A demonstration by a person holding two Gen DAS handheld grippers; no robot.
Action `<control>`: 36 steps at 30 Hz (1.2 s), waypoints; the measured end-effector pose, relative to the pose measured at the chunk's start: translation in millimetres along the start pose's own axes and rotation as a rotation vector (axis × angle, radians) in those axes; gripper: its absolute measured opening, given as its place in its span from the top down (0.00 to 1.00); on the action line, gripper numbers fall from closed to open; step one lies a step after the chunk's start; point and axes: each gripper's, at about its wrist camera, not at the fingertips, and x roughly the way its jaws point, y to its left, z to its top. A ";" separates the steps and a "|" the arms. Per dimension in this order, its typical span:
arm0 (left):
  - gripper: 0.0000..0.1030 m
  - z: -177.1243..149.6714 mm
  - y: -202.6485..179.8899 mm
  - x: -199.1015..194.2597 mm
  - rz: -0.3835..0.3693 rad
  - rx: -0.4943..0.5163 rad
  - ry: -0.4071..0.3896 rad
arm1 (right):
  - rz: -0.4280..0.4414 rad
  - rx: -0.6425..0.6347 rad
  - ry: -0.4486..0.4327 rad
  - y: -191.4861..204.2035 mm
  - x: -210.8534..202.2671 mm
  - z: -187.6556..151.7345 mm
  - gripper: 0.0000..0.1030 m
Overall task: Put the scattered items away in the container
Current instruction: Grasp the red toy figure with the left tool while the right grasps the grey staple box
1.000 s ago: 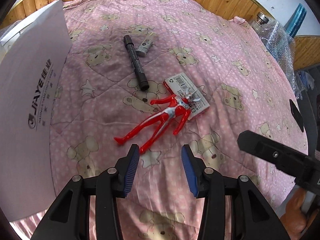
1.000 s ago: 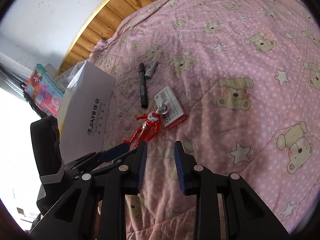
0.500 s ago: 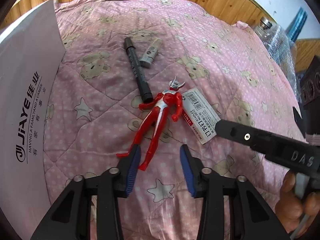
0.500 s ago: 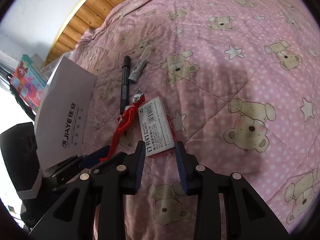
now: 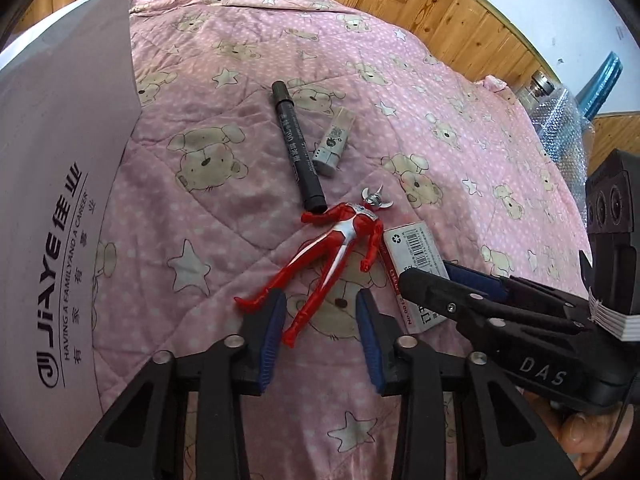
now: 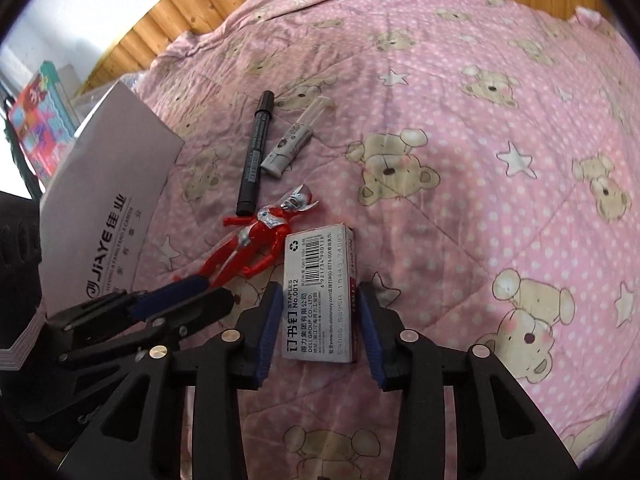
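The soft pink quilt (image 6: 500, 128) could make things go wrong, because it sinks and bunches, so the tips may dig into the cloth and grab a fold with the toy. The red toy figure (image 5: 334, 246) has thin legs, and one leg could slip out if the left tongs (image 5: 320, 332) close on only part of it. The staple box (image 6: 320, 292) lies just beside the toy's arm, so a push on one could shove the other. The two tongs are also near each other and could bump. The left tongs are wide apart and hold nothing; the toy's legs reach in between the blue pads (image 5: 272, 336), and I cannot tell if a pad touches a leg. The right tongs (image 6: 318, 330) are spread wide too, with the staple box sitting between them and a small gap on each side, so they grip nothing yet. The black marker (image 5: 298, 148) and the small grey tube (image 5: 334, 146) lie side by side further up the quilt. The white cardboard box (image 5: 60, 200) stands at the left, and none of the things are in it yet.
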 end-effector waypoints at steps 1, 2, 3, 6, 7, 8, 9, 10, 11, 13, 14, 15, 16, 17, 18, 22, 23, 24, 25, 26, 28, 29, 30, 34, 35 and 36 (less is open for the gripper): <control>0.85 0.4 0.6 0.8 -0.002 0.001 0.007 | -0.006 -0.007 0.002 1.5 -0.8 0.2 0.63; 0.85 -0.1 0.3 -0.6 -0.007 0.003 0.006 | -0.008 -0.013 -0.004 1.9 -3.8 0.4 0.70; 0.88 -0.5 -1.1 -2.6 -0.010 0.008 0.001 | -0.011 -0.018 -0.009 2.2 -7.0 0.5 0.74; 0.91 -1.1 -7.9 -11.7 -0.018 0.023 -0.021 | -0.014 -0.024 -0.013 1.4 -15.2 0.1 0.78; 0.91 -1.0 -8.7 -14.8 -0.018 0.020 -0.028 | -0.011 -0.023 -0.011 0.5 -16.2 -0.2 0.78; 0.91 -0.7 -8.5 -17.7 -0.020 0.015 -0.033 | -0.001 -0.018 -0.009 -0.3 -15.9 -0.3 0.78; 0.91 -0.3 -8.1 -19.6 -0.022 0.013 -0.034 | 0.008 -0.014 -0.005 -0.7 -14.9 -0.8 0.76; 0.91 0.1 -7.8 -21.5 -0.024 0.011 -0.036 | 0.017 -0.010 -0.001 -1.1 -13.8 -1.3 0.75; 0.91 0.3 -6.9 -22.9 -0.025 0.006 -0.038 | 0.020 -0.006 -0.001 -0.8 -12.4 -1.5 0.74; 0.92 -0.2 -2.5 -24.5 -0.024 -0.019 -0.040 | 0.033 -0.008 0.008 1.8 -9.0 -1.6 0.71; 0.92 -0.4 0.0 -25.3 -0.024 -0.035 -0.041 | 0.040 -0.009 0.012 3.1 -7.3 -1.7 0.69; 0.92 -1.1 3.1 -26.1 -0.029 -0.053 -0.041 | 0.051 -0.012 0.016 5.0 -5.9 -2.0 0.67; 0.92 -2.3 6.9 -26.8 -0.033 -0.075 -0.041 | 0.059 -0.016 0.018 7.2 -4.5 -2.3 0.67; 0.92 -3.6 11.0 -27.3 -0.031 -0.098 -0.041 | 0.060 -0.024 0.021 9.8 -2.7 -2.9 0.67; 0.92 -4.8 14.4 -27.1 -0.026 -0.115 -0.040 | 0.060 -0.033 0.023 12.4 -0.9 -3.5 0.66; 0.88 -6.9 22.3 -20.6 -0.003 -0.145 -0.031 | 0.056 -0.080 0.039 22.8 6.4 -5.9 0.54; 0.87 -7.1 22.8 -18.6 0.004 -0.144 -0.029 | 0.052 -0.090 0.037 25.0 6.9 -6.4 0.51; 0.82 -7.5 22.8 -17.0 0.013 -0.136 -0.030 | 0.047 -0.101 0.033 27.0 7.5 -7.3 0.49; 0.77 -7.8 22.7 -15.5 0.022 -0.128 -0.032 | 0.042 -0.113 0.028 29.1 8.2 -8.3 0.49; 0.76 -8.2 22.7 -13.9 0.031 -0.120 -0.033 | 0.030 -0.132 0.018 31.5 8.9 -9.9 0.49; 0.77 -8.8 22.0 -10.9 0.047 -0.098 -0.038 | 0.012 -0.152 0.001 32.4 9.4 -12.6 0.51; 0.77 -8.7 20.9 -9.8 0.052 -0.079 -0.042 | 0.008 -0.157 -0.003 32.1 9.4 -13.7 0.54; 0.76 -8.6 19.7 -8.6 0.056 -0.059 -0.047 | -0.001 -0.157 -0.002 31.2 8.8 -13.6 0.61; 0.87 -8.5 14.9 -6.5 0.091 0.007 -0.059 | 0.002 -0.119 0.006 24.6 3.1 -11.1 0.62; 0.89 -8.1 15.3 -7.7 0.078 0.003 -0.058 | 0.000 -0.113 0.002 23.0 0.4 -11.4 0.62; 0.92 -7.9 15.4 -9.7 0.067 -0.002 -0.061 | -0.001 -0.107 -0.002 21.3 -2.3 -11.6 0.62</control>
